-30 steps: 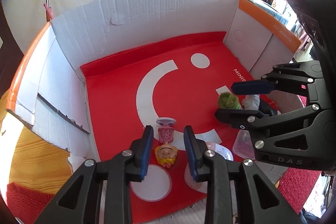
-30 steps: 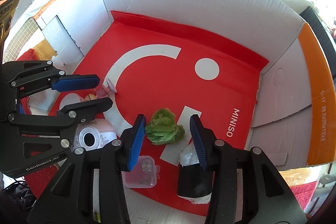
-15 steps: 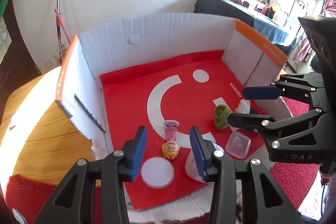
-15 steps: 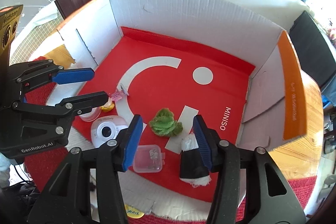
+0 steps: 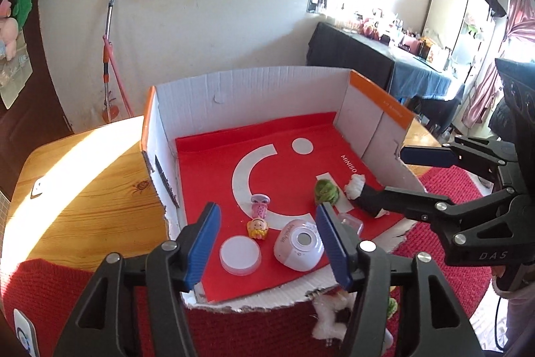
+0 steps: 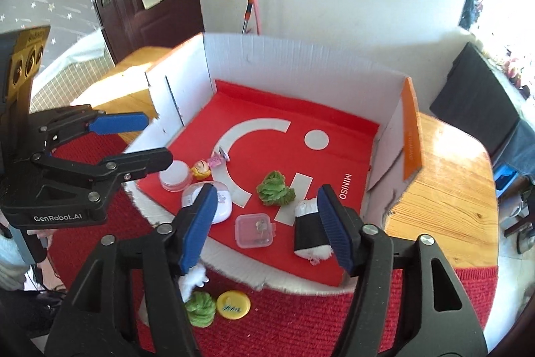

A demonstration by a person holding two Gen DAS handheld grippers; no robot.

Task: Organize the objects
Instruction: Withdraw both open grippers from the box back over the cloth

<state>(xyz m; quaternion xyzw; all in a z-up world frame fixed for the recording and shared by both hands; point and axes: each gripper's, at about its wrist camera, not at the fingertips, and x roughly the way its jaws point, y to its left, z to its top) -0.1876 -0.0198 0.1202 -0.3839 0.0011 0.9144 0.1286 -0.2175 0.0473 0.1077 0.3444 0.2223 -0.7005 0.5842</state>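
In the left wrist view the left gripper hangs above the near edge of the cardboard box, its jaws wide and holding nothing. Between its 2 blue pads, low in the frame, lie a white round lid at 6 o'clock and a pale pink rounded case just to the right of it. A little farther, a small doll with yellow hair touches a pink toy that lies toward 12 o'clock from it. At 3 o'clock the right gripper reaches in from the side, jaws also wide and empty. In the right wrist view, a yellow disc and a green fuzzy ball lie on the red knitted cloth outside the box, at 6 to 7 o'clock. Inside, between the pads, sits a clear plastic case, with a black and white plush roll at its right. Beyond them is a green fuzzy toy on the red liner. Far behind the box a broom leans on the wall.
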